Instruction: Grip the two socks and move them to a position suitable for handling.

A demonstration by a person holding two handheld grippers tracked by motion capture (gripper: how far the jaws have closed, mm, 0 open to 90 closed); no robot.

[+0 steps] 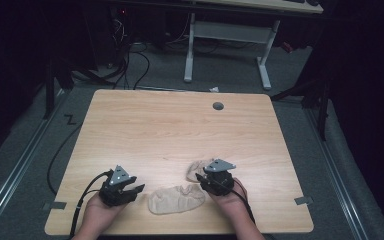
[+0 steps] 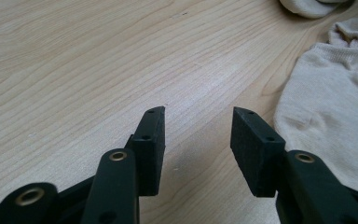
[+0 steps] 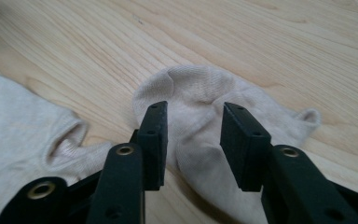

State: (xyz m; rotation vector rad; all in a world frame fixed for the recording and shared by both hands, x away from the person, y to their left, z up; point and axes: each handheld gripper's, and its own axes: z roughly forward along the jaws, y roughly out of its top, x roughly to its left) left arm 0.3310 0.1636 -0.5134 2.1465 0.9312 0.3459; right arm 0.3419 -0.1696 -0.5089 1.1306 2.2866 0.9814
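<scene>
On the wooden tabletop [image 1: 170, 125], the left tongs [image 1: 130, 189] are hovering open at lower left beside the flat beige sock [image 1: 176, 199], while the right tongs [image 1: 203, 179], jaws parted and gripping nothing, are straddling the second sock [image 3: 200, 107] at lower centre.

R gripper [image 3: 191, 140] jaws apart over beige sock [image 3: 223, 107]; 2nd sock [image 3: 23, 126] beside.

Wooden table [image 1: 170, 125] bears two beige socks [image 1: 176, 199]
</scene>
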